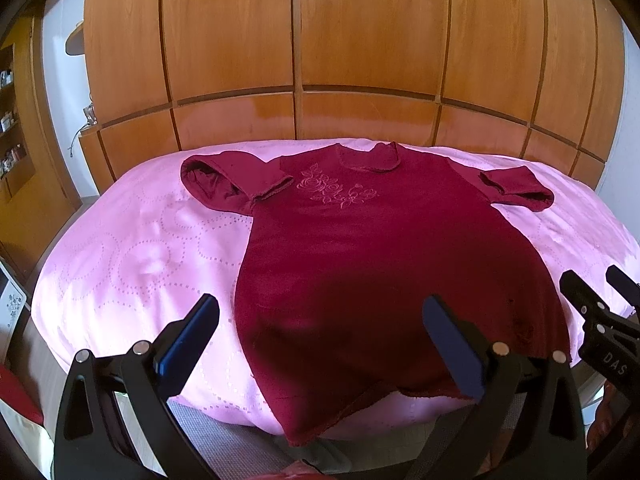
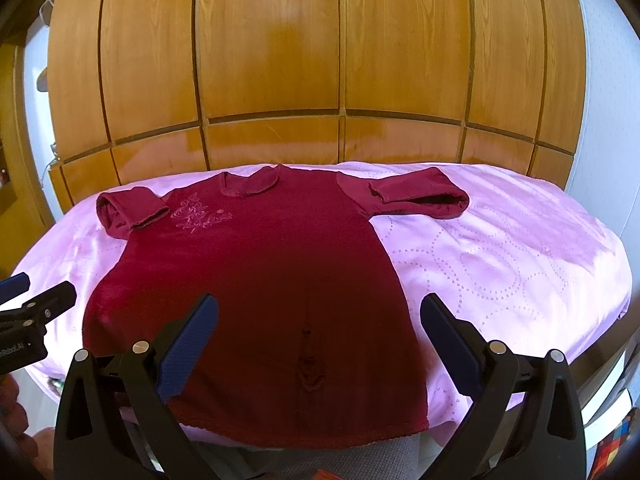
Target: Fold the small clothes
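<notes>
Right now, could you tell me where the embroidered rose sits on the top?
The rose is on the chest of the red top, below the collar and beside the folded-in sleeve on the left of both views.

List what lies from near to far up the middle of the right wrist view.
Right claw, open, then the dark red top's hem, its body, its collar, the far edge of the pink bedspread, the wooden wardrobe.
</notes>
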Available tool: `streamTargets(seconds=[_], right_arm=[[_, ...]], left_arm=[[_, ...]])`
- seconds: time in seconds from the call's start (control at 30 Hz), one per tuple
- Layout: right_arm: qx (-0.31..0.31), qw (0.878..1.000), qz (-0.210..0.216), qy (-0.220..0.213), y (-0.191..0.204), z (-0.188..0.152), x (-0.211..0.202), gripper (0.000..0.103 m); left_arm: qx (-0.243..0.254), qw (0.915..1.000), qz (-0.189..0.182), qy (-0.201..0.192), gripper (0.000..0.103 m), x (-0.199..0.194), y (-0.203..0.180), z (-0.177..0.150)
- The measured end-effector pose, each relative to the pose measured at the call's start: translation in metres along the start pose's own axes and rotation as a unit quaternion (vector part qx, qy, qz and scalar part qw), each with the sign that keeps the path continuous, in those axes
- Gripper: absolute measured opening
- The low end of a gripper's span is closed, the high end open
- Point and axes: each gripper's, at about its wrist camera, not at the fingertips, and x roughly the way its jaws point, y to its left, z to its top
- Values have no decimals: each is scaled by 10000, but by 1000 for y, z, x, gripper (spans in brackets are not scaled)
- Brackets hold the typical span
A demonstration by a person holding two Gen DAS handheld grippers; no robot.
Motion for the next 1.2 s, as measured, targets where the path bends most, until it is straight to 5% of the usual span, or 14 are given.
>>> streamTargets(seconds=[1.2], right_arm=[[14, 10000, -15, 82, -2, -4, 2, 100]], left_arm=[[-220, 9992, -47, 330, 101, 19, 10, -2]])
